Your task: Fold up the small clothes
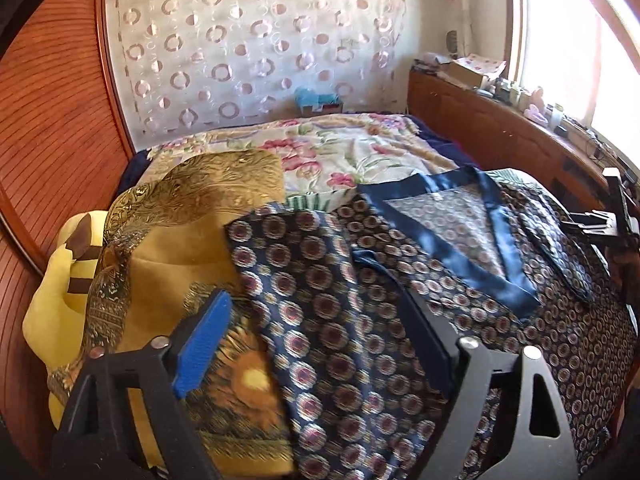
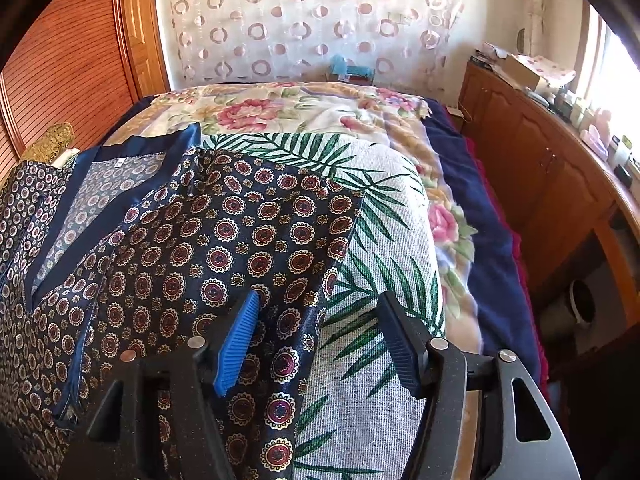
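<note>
A navy satin top (image 1: 400, 280) with a medallion print and a plain blue neckband (image 1: 496, 240) lies spread face up on the bed. Its left sleeve lies between the fingers of my left gripper (image 1: 316, 312), which is open just above it. In the right wrist view the top (image 2: 200, 248) fills the left side, and its right sleeve runs down between the fingers of my right gripper (image 2: 320, 316), which is open. The right gripper also shows at the right edge of the left wrist view (image 1: 616, 220).
A gold brocade garment (image 1: 192, 240) lies left of the top, over a yellow plush toy (image 1: 60, 292). A palm-leaf cloth (image 2: 380, 280) and a floral blanket (image 2: 320, 112) cover the bed. A wooden cabinet (image 2: 540, 168) with clutter stands right, a wooden wardrobe (image 1: 52, 120) left.
</note>
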`<action>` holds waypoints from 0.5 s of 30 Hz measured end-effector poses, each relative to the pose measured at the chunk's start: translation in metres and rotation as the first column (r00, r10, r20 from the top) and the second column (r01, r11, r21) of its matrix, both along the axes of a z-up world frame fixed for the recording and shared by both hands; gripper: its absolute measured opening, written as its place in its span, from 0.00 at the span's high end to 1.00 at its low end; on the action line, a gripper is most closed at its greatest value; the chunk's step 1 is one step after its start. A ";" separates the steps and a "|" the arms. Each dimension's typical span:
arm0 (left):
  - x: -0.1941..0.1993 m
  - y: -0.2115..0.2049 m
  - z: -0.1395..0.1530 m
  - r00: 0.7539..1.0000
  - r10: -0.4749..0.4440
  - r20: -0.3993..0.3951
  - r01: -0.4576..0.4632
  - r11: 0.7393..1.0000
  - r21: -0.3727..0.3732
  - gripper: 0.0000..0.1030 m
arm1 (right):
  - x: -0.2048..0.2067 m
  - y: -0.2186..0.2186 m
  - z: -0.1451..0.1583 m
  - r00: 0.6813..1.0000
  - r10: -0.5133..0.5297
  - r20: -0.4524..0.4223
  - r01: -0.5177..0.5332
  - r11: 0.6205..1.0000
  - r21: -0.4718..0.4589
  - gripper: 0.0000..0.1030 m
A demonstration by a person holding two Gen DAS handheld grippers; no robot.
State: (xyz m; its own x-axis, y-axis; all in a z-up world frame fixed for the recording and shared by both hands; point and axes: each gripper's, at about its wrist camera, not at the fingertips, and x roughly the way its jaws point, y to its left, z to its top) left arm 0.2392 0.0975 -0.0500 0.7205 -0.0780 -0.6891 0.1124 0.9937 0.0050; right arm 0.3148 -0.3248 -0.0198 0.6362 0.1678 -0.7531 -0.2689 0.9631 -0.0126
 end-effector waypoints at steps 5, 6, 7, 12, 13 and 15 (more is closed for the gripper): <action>0.018 0.015 -0.009 0.997 0.020 -0.071 -0.022 0.999 -0.031 0.41 | 0.000 -0.001 0.001 1.000 -0.001 -0.001 0.001 1.000 -0.001 0.37; 0.021 0.019 -0.011 0.996 0.024 -0.084 -0.028 0.999 -0.044 0.41 | 0.000 0.000 0.001 1.000 -0.001 -0.001 0.001 1.000 -0.002 0.37; 0.022 0.020 -0.012 0.995 0.027 -0.091 -0.031 0.998 -0.052 0.41 | 0.000 0.000 0.001 1.000 -0.001 -0.001 0.001 1.000 -0.001 0.37; 0.029 0.025 -0.014 0.992 0.045 -0.120 -0.054 0.996 -0.069 0.62 | 0.000 0.000 0.001 1.000 0.000 -0.001 0.000 1.000 -0.001 0.36; 0.030 0.025 -0.013 0.991 0.048 -0.122 -0.057 0.996 -0.068 0.64 | 0.000 0.000 0.000 1.000 0.000 -0.001 0.000 1.000 -0.002 0.36; 0.031 0.026 -0.012 0.991 0.050 -0.121 -0.059 0.995 -0.075 0.67 | 0.000 0.000 0.000 1.000 0.001 -0.001 -0.001 1.000 -0.001 0.35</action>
State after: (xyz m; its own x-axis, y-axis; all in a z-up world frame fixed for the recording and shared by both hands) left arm 0.2706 0.1240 -0.0624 0.6384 -0.0977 -0.7635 0.0529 0.9951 -0.0831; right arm 0.3148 -0.3249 -0.0193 0.6351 0.1674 -0.7541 -0.2695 0.9629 -0.0132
